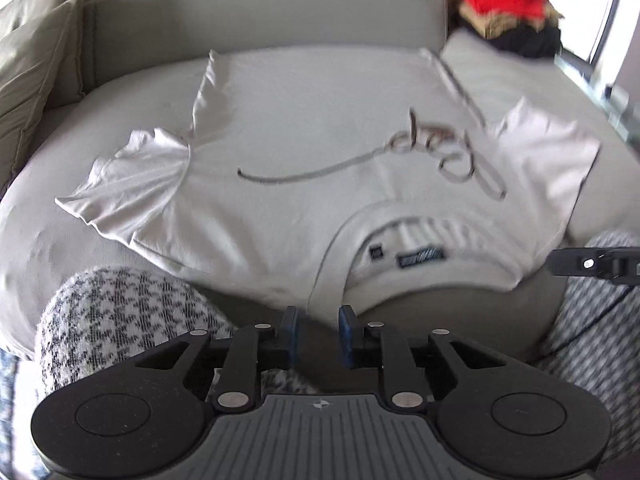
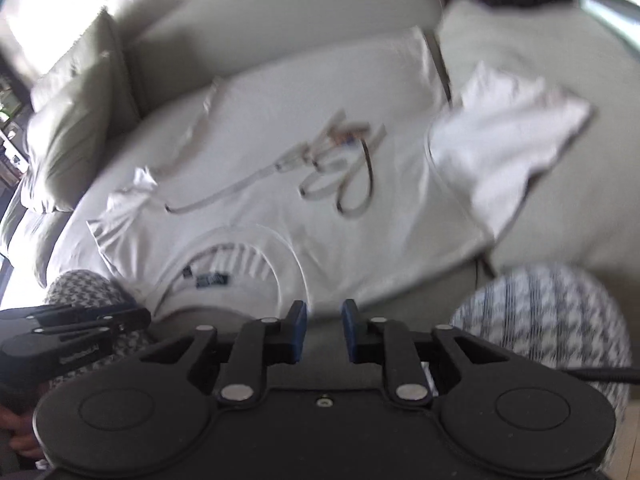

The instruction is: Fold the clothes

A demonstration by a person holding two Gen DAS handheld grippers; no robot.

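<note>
A white T-shirt (image 1: 304,120) lies spread face-up across the seat of a grey sofa (image 1: 260,12), collar (image 1: 400,240) at the near edge and hem toward the far backrest, the layout a folder wants before the first crease. Both short sleeves are fanned outward, the left one (image 1: 132,176) rumpled, the right one (image 1: 548,148) flatter. A looping script print (image 1: 440,152) shows on the chest.

The left tool (image 1: 318,336) hovers just short of the near edge, in front of the collar, its blue pads parted with a gap between them and nothing held. The right tool (image 2: 324,330) sits likewise near the sofa's front, jaws apart and empty. Each appears poised to take a shoulder or sleeve, judging by the approach.

A stack of clothes (image 1: 508,12), red on top, rests far right on the sofa, seemingly finished pieces kept clear of the working area. Cushions (image 1: 36,48) lean at the far left. The person's houndstooth-patterned knees (image 1: 120,316) press near the seat.
</note>
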